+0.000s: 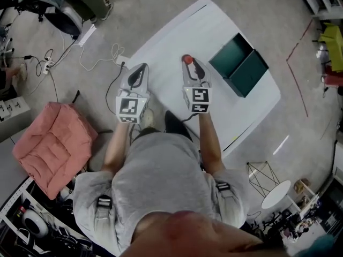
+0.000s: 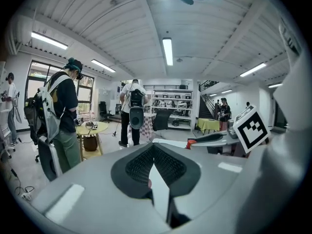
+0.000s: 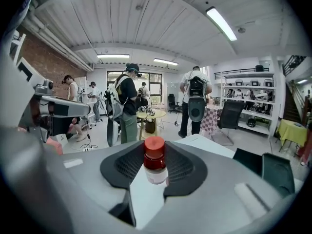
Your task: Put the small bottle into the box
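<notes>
The small bottle point(image 3: 155, 162), red-capped, stands upright, pinched between the pads of the right gripper point(image 1: 189, 65) above the white surface point(image 1: 171, 36). At its 9 o'clock the left gripper point(image 1: 140, 71) is pressed together, empty. This looks like the carry step. Next, swing toward the open green box point(image 1: 239, 64) at 3 o'clock, lower inside, release.
</notes>
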Demonstrator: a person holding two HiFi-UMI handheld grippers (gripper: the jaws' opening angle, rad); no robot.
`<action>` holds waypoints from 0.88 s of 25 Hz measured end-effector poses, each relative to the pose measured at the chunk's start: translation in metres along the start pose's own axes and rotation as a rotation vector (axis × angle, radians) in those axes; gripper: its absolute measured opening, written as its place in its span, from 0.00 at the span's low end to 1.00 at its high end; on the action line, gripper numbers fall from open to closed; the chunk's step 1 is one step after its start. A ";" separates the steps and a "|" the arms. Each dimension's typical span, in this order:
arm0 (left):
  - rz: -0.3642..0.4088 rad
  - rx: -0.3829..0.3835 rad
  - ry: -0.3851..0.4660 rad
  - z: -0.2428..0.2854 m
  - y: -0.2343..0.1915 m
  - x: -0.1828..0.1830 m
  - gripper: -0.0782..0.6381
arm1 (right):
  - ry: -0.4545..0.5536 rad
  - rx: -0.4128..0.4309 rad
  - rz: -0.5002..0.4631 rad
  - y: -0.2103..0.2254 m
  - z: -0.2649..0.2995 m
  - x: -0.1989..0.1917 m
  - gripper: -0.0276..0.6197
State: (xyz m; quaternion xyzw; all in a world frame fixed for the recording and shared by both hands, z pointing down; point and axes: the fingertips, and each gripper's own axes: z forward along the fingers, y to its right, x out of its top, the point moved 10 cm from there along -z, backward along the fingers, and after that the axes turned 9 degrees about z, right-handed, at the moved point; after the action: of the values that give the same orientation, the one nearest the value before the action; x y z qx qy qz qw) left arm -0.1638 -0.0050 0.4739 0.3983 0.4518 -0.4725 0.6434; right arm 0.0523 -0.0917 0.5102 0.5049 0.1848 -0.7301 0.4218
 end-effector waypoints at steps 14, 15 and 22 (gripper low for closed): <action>0.072 -0.206 0.106 0.047 0.053 0.049 0.12 | 0.115 -0.207 0.046 0.053 -0.069 0.026 0.24; 0.076 -0.218 0.110 0.051 0.057 0.052 0.12 | 0.118 -0.223 0.052 0.058 -0.073 0.025 0.24; 0.087 -0.290 0.121 0.071 0.082 0.064 0.12 | 0.143 -0.304 0.080 0.084 -0.096 0.027 0.24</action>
State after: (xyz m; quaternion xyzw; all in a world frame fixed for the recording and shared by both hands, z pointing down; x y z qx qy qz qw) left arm -0.0606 -0.0683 0.4394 0.3483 0.5353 -0.3492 0.6857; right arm 0.1717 -0.0846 0.4589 0.4929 0.3024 -0.6386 0.5077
